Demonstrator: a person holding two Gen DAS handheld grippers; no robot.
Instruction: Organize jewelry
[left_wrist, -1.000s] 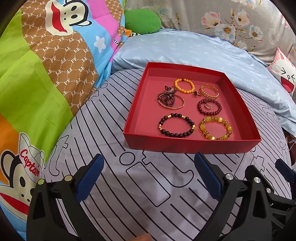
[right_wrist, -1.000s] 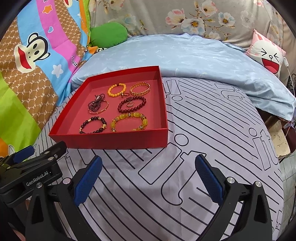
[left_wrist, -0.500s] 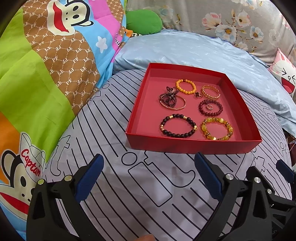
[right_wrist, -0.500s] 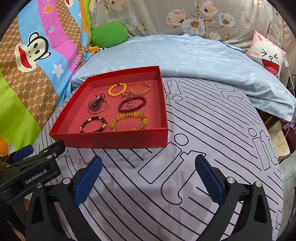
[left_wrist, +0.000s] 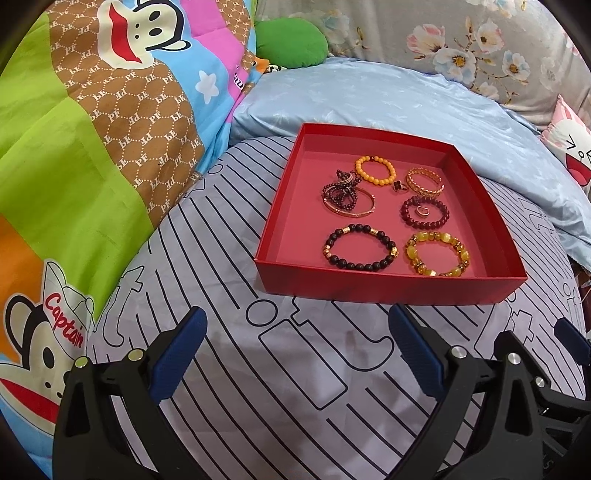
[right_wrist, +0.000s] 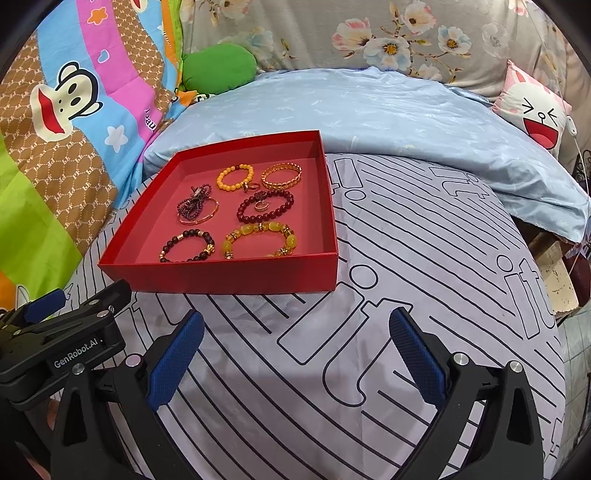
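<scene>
A striped sheet (left_wrist: 295, 369) covers the bed, cartoon quilt (left_wrist: 92, 129) at its left. On it sits a red tray (left_wrist: 388, 286) holding bracelets (left_wrist: 360, 247) and rings. The left gripper (left_wrist: 295, 347) and the right gripper (right_wrist: 295, 343) hover before the tray, jaws spread, empty.
</scene>
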